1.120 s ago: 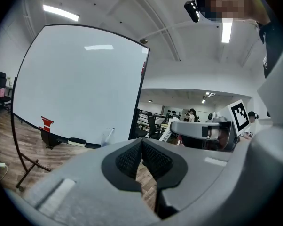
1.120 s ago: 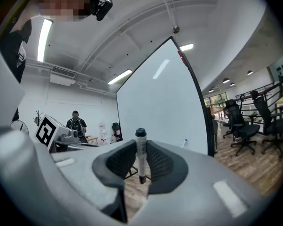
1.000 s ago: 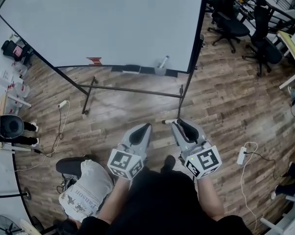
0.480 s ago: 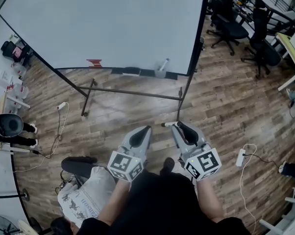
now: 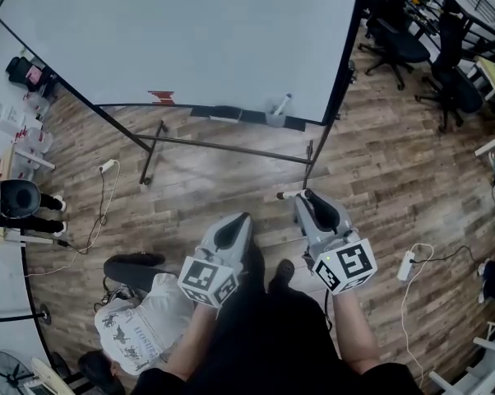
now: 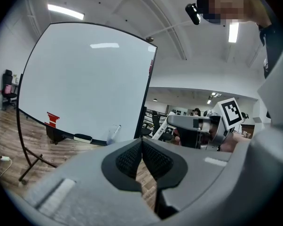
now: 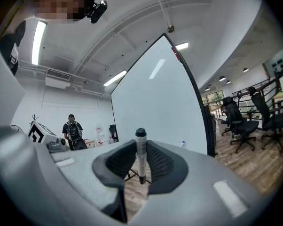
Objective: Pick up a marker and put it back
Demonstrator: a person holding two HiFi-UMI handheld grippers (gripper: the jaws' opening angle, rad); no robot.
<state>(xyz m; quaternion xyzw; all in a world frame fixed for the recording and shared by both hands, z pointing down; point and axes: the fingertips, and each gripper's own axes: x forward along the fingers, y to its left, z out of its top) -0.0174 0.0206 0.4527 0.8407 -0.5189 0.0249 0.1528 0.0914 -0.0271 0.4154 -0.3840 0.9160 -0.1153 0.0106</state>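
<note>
My right gripper [image 7: 140,147] is shut on a marker [image 7: 141,155] with a white body and black cap, standing upright between the pads. In the head view that marker [image 5: 287,194] pokes out leftward from the right gripper [image 5: 307,195], held low in front of the whiteboard [image 5: 190,39]. Beside it, my left gripper [image 5: 239,223] is shut with nothing in it; its pads [image 6: 132,158] meet. The whiteboard's tray carries a clear cup [image 5: 274,117] with another marker in it, also seen in the left gripper view as a cup [image 6: 112,134].
The whiteboard's stand legs [image 5: 153,151] spread over the wooden floor ahead. Office chairs [image 5: 395,39] stand at the right. A power strip [image 5: 405,263] with cable lies at the right. A person in a white printed shirt [image 5: 136,323] crouches at the lower left. Another person [image 7: 73,132] stands far off.
The right gripper with the marker has edged slightly forward and to the right. The left gripper stays about where it was. The crouching person at the lower left has shifted.
</note>
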